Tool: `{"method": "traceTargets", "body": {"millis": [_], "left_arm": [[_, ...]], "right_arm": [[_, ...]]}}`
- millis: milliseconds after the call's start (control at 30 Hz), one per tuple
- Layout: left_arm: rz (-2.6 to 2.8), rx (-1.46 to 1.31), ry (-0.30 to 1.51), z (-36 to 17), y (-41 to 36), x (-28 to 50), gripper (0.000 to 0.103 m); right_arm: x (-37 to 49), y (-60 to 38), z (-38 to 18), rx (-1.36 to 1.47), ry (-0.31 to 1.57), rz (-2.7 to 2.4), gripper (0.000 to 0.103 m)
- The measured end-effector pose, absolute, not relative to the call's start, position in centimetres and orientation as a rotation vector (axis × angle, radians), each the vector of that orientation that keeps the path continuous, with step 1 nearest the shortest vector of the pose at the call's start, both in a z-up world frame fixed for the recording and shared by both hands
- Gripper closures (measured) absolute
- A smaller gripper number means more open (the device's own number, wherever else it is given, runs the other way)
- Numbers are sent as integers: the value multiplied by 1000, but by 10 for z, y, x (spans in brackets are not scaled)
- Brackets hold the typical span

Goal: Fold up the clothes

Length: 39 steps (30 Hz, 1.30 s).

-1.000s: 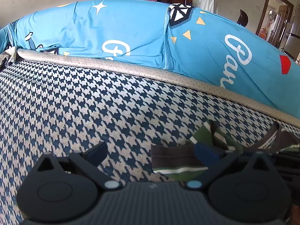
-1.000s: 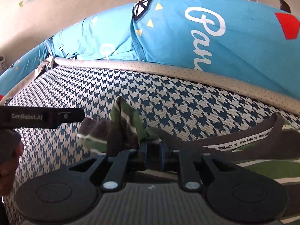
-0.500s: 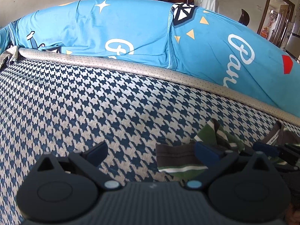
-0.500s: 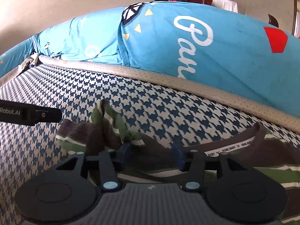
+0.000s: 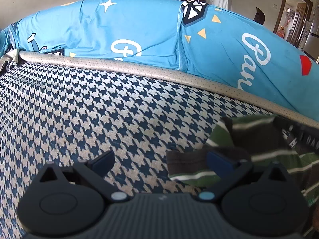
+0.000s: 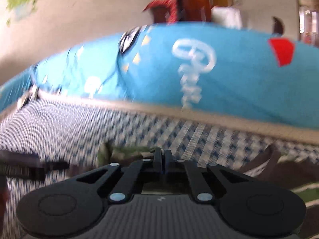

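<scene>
Far side: bright blue printed bedsheet (image 5: 139,31) with white script lettering, only "Pa" legible. Nearer: navy-and-cream houndstooth woven mat (image 5: 89,107). On its near right, green, brown and white striped T-shirt (image 5: 259,139), neck label blurred. Left gripper (image 5: 159,159) spread wide, right fingertip (image 5: 217,160) over a sleeve. Right gripper (image 6: 163,157) just snapped together; fabric pinched or not, impossible to tell.

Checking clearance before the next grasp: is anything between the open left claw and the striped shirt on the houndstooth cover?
Nothing visible. The left claw is open over bare houndstooth cover, and the striped shirt already lies under its right finger. The blue bedding sits behind, out of the way.
</scene>
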<state>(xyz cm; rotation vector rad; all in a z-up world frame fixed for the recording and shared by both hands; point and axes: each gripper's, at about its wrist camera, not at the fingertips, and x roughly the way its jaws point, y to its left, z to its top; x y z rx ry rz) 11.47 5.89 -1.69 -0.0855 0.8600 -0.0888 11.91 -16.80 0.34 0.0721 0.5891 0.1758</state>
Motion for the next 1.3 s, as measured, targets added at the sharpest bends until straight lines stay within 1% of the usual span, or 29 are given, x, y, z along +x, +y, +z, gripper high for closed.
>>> {"method": "traceTargets", "body": {"millis": [300,400,500,633,767,833,900,1000,1067,1300], "left_arm": [[-62,-76,864,-19,62,116,0],[-60,-77,864,-20,63,115,0],[-62,-86,861,-19,65,115,0],[-70,-95,856,-16,65,114,0],[-74,-103,851,-13,67,113,0],[-76,-109,849,-11,68,112,0],[-77,-110,844,-10,69,112,0],[-78,-114,842,-9,70,111,0],[-79,-116,842,-9,70,110,0],[-72,-114,835,-6,73,109,0]], "right_arm": [[137,-175,22,112,414,-29,97],[143,-177,17,83,449,-85,96],[135,-180,21,63,423,-119,95],[128,-179,24,78,460,32,94],[125,-172,13,97,546,165,94],[123,-169,6,101,581,214,92],[121,-166,2,91,604,240,83],[119,-162,-4,75,633,268,75],[119,-159,-8,66,645,271,72],[118,-157,-11,80,678,290,72]]}}
